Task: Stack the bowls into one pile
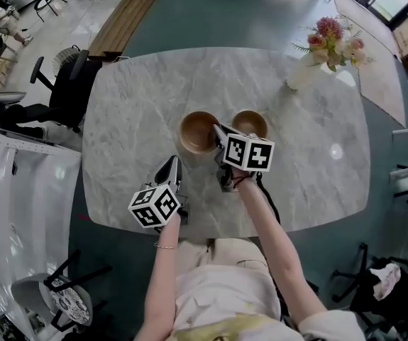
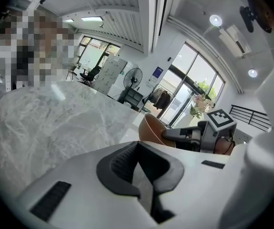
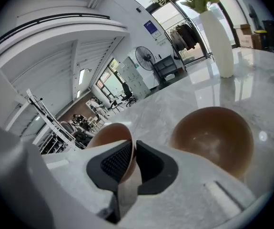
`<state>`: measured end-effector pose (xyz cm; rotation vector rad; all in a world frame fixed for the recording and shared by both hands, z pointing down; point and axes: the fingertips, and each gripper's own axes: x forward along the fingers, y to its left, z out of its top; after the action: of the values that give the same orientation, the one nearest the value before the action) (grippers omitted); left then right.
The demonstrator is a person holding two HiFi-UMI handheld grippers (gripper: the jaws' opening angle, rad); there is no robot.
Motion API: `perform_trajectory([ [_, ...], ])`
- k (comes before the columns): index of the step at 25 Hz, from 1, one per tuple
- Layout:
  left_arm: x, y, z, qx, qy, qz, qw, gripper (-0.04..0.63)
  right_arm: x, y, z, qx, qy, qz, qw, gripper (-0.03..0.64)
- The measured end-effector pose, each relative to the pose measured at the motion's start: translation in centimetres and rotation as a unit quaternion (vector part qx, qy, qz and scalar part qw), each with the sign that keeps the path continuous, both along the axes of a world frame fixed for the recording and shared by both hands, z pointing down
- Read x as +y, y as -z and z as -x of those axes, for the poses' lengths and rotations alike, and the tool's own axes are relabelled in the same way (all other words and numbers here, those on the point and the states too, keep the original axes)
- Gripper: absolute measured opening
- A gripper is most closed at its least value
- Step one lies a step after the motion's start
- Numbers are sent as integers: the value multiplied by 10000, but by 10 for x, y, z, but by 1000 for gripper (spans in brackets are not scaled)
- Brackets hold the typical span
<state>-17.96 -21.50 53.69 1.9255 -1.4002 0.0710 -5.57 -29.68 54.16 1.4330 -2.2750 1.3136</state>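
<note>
Two brown wooden bowls stand on the marble table [image 1: 133,119]. My right gripper [image 1: 218,129] is shut on the near right rim of the larger bowl [image 1: 197,133]. In the right gripper view the thin rim of that bowl [image 3: 107,134] sits pinched between the pads of the right gripper [image 3: 133,149]. The smaller, darker bowl [image 1: 250,123] sits just to its right, and it [image 3: 213,138] rests upright on the table. My left gripper [image 1: 172,165] hovers nearer the front edge with its jaws shut and empty. From the left gripper [image 2: 137,159] I see the held bowl [image 2: 152,129] tilted.
A white vase of pink flowers [image 1: 309,68] stands at the table's far right, also seen as the vase [image 3: 218,37]. A black office chair [image 1: 67,85] stands off the table's left side. The front table edge [image 1: 211,234] lies close to the person's body.
</note>
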Motion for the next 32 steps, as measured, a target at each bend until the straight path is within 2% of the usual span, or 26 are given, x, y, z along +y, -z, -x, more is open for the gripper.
perform_trajectory([
  [11,-10,1,-56,48,-405,-36,9992,0,-2,7,-72,-7,-586,-94,9982,35],
  [21,-16,-3,-99,52,-751,19,9972,0,1,-5,-135,110,-1150,31,9933,35],
  [32,-19,-8,-115,8,-867,93,9962,0,1,-19,-160,601,-1257,110,9902,35],
])
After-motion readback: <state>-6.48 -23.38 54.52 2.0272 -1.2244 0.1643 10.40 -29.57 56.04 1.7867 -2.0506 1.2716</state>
